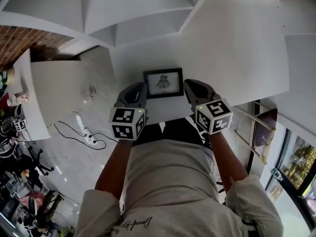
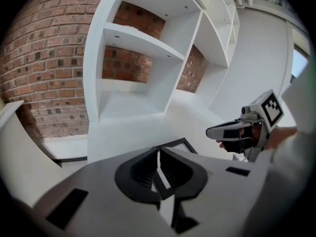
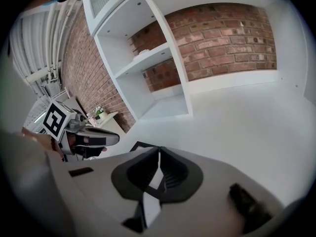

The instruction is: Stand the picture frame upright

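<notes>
The picture frame (image 1: 163,83) is black with a small dark drawing on white. It appears to lie face up on the white table (image 1: 237,48), between my two grippers. My left gripper (image 1: 136,90) hangs just left of it, jaws shut with nothing between them. Only one corner of the frame (image 2: 181,144) shows past those jaws in the left gripper view. My right gripper (image 1: 194,87) sits just right of the frame, also shut and empty. A dark corner of the frame (image 3: 139,146) peeks over it in the right gripper view. Neither gripper visibly touches the frame.
White open shelves (image 2: 138,73) stand against a brick wall (image 3: 222,33) beyond the table. A power strip with cable (image 1: 85,135) lies on the floor to the left. A wooden chair (image 1: 261,132) stands at the right, and a small side table with a plant (image 3: 98,113) by the wall.
</notes>
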`<state>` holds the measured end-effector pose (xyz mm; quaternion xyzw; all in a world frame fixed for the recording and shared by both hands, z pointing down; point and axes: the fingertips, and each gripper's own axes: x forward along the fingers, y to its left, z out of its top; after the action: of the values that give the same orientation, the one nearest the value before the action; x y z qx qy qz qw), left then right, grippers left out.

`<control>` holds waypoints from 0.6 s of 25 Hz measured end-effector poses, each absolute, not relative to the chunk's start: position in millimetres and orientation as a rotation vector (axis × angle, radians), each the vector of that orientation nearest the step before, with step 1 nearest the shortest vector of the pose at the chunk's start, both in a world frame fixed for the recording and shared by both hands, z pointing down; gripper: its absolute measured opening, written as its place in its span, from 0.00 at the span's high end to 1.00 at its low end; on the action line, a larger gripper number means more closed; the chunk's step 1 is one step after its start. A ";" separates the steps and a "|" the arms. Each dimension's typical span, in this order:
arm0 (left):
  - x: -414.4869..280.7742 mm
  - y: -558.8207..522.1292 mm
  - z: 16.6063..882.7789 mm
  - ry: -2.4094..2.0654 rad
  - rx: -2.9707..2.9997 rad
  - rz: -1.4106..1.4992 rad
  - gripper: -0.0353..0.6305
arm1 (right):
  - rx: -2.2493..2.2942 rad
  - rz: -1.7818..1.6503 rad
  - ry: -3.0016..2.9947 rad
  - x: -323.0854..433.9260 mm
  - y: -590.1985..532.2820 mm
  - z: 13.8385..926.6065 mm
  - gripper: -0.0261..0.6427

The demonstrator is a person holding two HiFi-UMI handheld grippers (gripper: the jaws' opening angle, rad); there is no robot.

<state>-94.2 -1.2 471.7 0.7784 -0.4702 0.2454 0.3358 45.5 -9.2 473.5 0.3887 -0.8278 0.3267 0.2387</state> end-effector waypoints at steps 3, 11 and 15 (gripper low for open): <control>-94.7 -1.2 480.1 -1.216 2.017 0.649 0.91 | 1.079 0.896 -2.249 45.0 -11.1 481.0 0.92; -96.3 0.9 497.7 -1.209 1.988 0.668 0.91 | 1.088 0.886 -2.213 45.5 -12.6 495.9 0.92; -95.0 1.4 503.3 -1.203 1.982 0.682 0.87 | 1.087 0.891 -2.199 46.4 -12.6 502.6 0.92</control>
<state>-95.0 1.4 503.3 0.7669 -0.4653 0.2638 0.3546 46.4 -12.6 502.6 0.4018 -0.8130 0.3295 0.2627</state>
